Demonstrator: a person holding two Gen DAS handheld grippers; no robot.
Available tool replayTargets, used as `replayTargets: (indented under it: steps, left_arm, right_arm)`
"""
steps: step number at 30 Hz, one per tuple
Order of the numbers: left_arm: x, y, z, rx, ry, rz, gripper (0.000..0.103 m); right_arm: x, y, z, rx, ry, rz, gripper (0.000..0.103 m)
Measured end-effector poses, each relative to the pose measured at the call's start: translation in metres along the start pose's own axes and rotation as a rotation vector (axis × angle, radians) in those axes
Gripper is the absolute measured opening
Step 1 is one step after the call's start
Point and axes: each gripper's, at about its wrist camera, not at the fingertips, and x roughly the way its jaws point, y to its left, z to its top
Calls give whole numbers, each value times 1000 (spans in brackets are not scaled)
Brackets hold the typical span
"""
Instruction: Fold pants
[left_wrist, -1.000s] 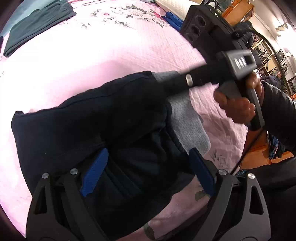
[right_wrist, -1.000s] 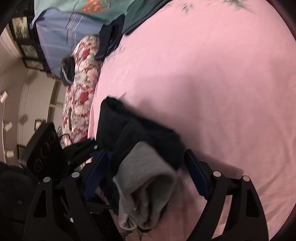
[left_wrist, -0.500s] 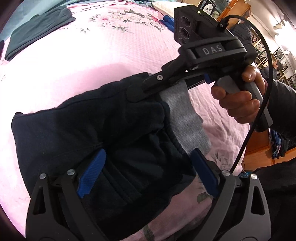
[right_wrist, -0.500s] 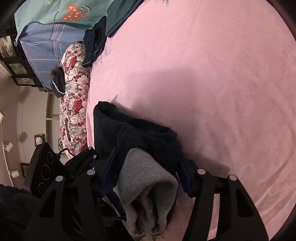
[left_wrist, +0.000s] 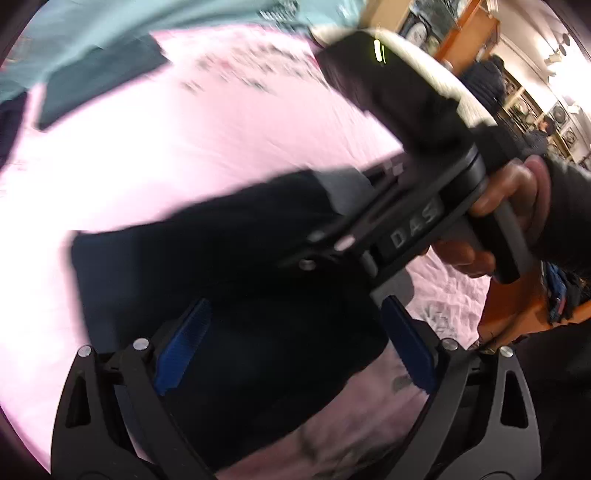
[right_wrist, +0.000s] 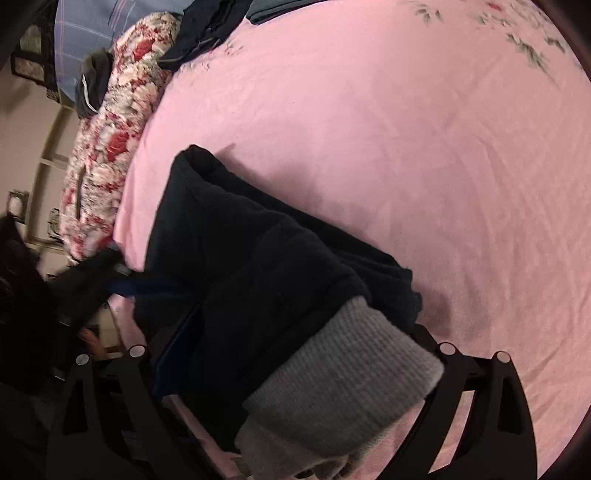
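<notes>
Folded dark pants (right_wrist: 258, 258) w/ grey ribbed cuff (right_wrist: 343, 384) lie on pink bedsheet (right_wrist: 406, 147). Right gripper (right_wrist: 295, 354): jaws just widened, released, straddling the folded bundle. Left gripper (left_wrist: 291, 343): jaws spread, pads clear of fabric, above pants.

Folded pants (right_wrist: 258, 266) on bedsheet (right_wrist: 406, 147); quilt (right_wrist: 110, 147) left of them; clothes (right_wrist: 207, 29) behind.

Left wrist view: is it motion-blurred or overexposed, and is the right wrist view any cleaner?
Left wrist view: smeared throughout, the pink bedspread blown out at left, the pants soft-edged. Right wrist view: mostly sharp, knit on the grey cuff readable, blur only at the left edge; both show fisheye bending.
</notes>
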Motion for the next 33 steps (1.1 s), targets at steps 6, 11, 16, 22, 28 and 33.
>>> replayTargets:
  steps: [6, 11, 16, 22, 28, 33]
  left_arm:
    - [-52, 68, -47, -213, -10, 78, 94]
    - [-54, 91, -82, -308, 41, 88, 94]
    - [-45, 94, -87, -348, 56, 40, 94]
    - [-24, 88, -84, -381, 120, -38, 68]
    - [-11, 98, -85, -492, 163, -86, 68]
    - [-2, 93, -77, -500, 196, -82, 79]
  right_arm:
    - [-13, -36, -7, 180, -68, 139, 81]
    - [-15, -37, -10, 202, -79, 116, 68]
    - [-13, -30, -10, 205, -100, 92, 67]
    - [-12, -27, -10, 209, -109, 84, 67]
    - [-13, -27, -13, 202, -118, 82, 67]
    - [-13, -28, -12, 198, -116, 85, 67]
